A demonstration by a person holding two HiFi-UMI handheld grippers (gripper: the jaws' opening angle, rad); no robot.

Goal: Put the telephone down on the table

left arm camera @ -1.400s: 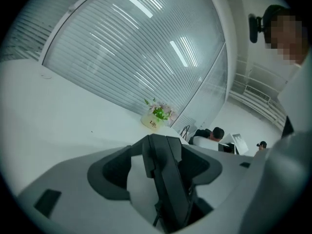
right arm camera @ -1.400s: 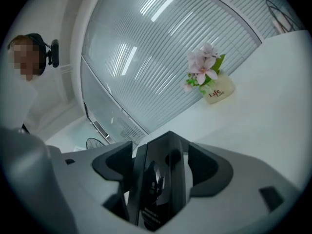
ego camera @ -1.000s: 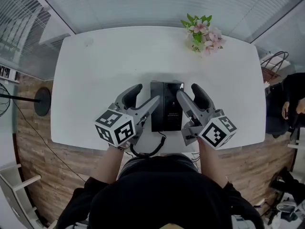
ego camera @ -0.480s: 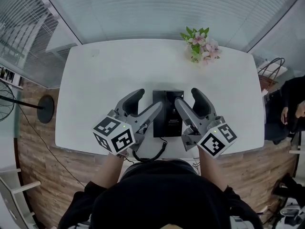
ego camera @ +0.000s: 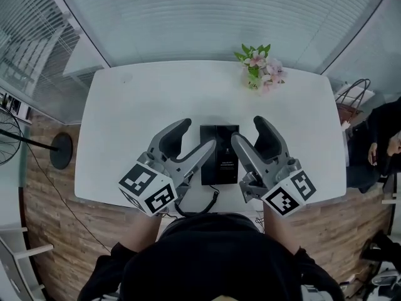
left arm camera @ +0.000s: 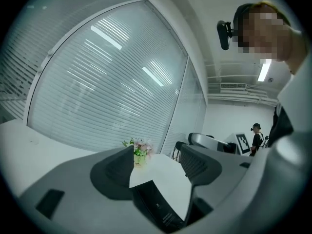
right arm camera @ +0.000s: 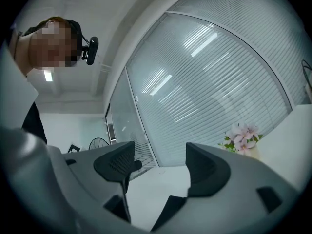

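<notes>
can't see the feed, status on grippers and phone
Left hand-held gripper open, empty. Right hand-held gripper empty, jaws closing a little. Black rectangular telephone flat on white table between them, not held. Nothing in the way.

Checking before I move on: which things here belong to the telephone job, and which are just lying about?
Job: telephone, its coiled cord, white table.
Lying about: flowers, floor fan, bag beside the table.
</notes>
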